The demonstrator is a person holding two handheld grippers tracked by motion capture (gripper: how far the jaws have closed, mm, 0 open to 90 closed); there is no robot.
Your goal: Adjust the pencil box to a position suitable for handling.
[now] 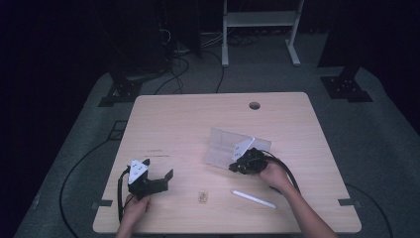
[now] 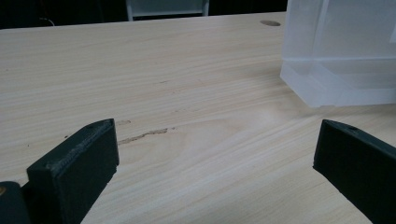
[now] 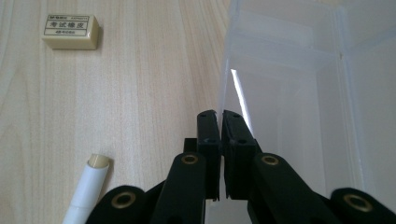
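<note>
A clear plastic box [image 1: 221, 146] lies at the table's middle right, its inside open toward my right gripper. My right gripper [image 1: 237, 165] sits at the box's near right corner. In the right gripper view its jaws [image 3: 220, 115] are shut, and the thin wall of the box [image 3: 289, 93] runs down into the slit between them. My left gripper [image 1: 166, 181] rests near the front left of the table, held by a hand. Its jaws [image 2: 214, 128] stand wide open over bare wood, with the box [image 2: 336, 56] farther off to the right.
A small cream eraser [image 1: 202, 197] [image 3: 71, 31] and a white pen [image 1: 253, 199] [image 3: 88, 186] lie near the front edge between the two hands. A cable hole [image 1: 254, 105] marks the wooden table's [image 1: 173, 124] far side. Dark stands and cables sit on the floor beyond.
</note>
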